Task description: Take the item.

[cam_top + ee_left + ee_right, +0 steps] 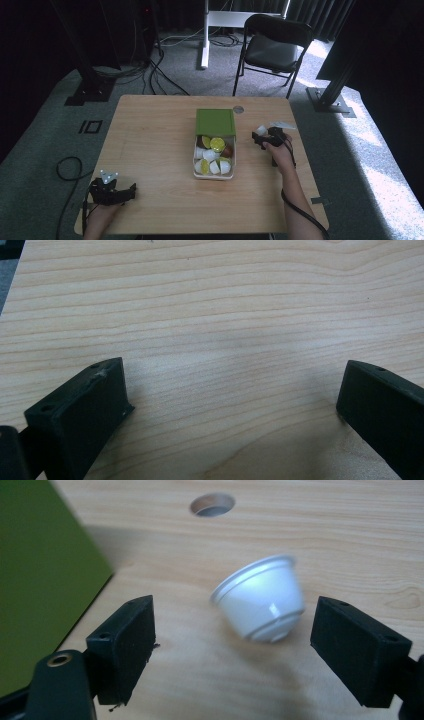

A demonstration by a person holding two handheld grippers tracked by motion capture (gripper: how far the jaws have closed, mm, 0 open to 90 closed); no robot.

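Fingers (360,650) spread (both grippers); white capsule (260,600) unlabelled, tilted between.

Wood-grain table (150,150) on grey-green carpet (40,135). Black folding chair (274,47) just beyond the table's far right corner. White stand leg (205,35) left of the chair, black cables (160,70) around its foot. Dark curtains behind the chair. Sunlight patch on the carpet right of the table.
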